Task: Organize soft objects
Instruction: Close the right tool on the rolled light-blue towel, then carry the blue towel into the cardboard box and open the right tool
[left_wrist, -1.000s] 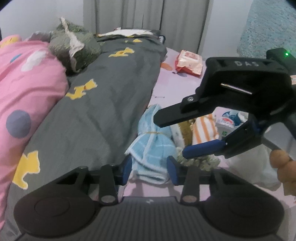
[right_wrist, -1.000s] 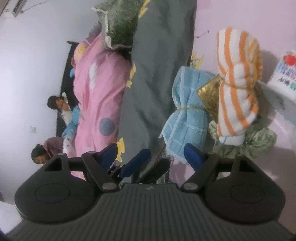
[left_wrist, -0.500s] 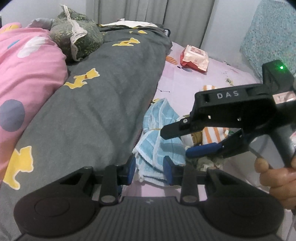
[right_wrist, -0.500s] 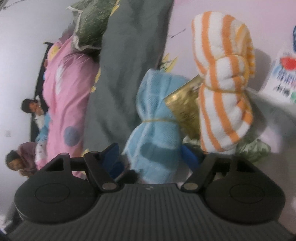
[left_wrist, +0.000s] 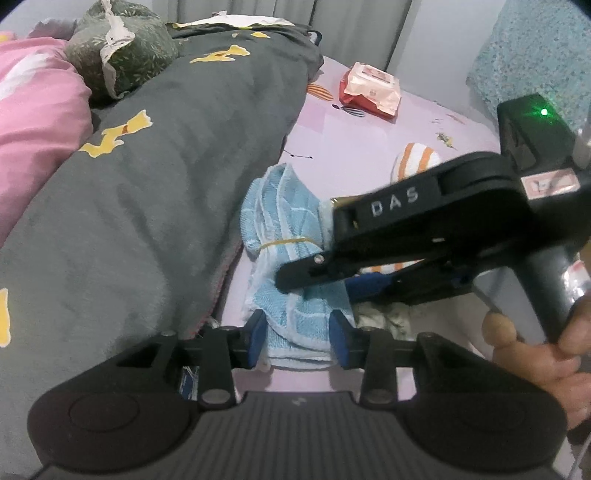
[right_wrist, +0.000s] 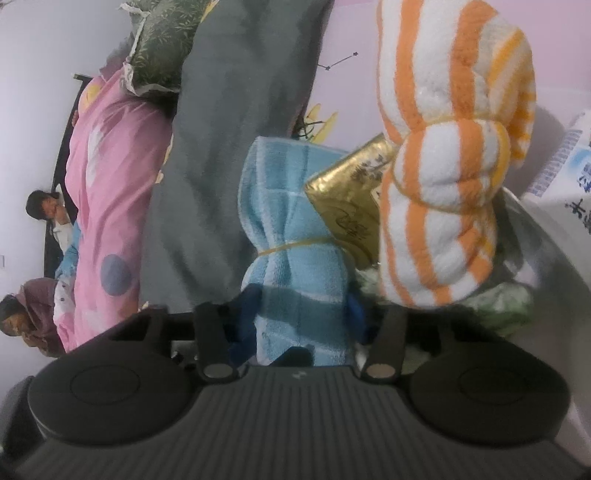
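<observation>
Blue terry bundle: the blue towel (left_wrist: 291, 236), rolled and cinched at its waist by a yellow rubber band (left_wrist: 284, 242), lies on the lilac bed sheet (left_wrist: 354, 147) just beside the edge of the grey duvet (left_wrist: 155, 177); the band is likely there to keep the roll from unfurling when lifted
Neighbours: an orange-striped towel (right_wrist: 447, 177) tied the same way lies on its far side, with a gold packet (right_wrist: 351, 199) wedged between the two, touching both
Left hand-held gripper (left_wrist: 297, 338): jaws narrow, blue pads pressed on the near end of the blue towel from either side, so it has hold of that end
Right hand-held gripper (right_wrist: 303, 317): its jaws have just been closing, and the lower half of the blue towel sits between them, the cloth pinched in at the pads; it has hold of the towel
Why two grips: both tools are on the same soft roll, probably so it lifts without sagging or sliding out
Step in hand: securing the blue towel before carrying it to wherever the soft things are being gathered
Risk: the gold packet may drag along as the towel comes away
Background: a pink quilt (left_wrist: 40, 122) and a wipes pack (left_wrist: 371, 88) lie well apart
</observation>
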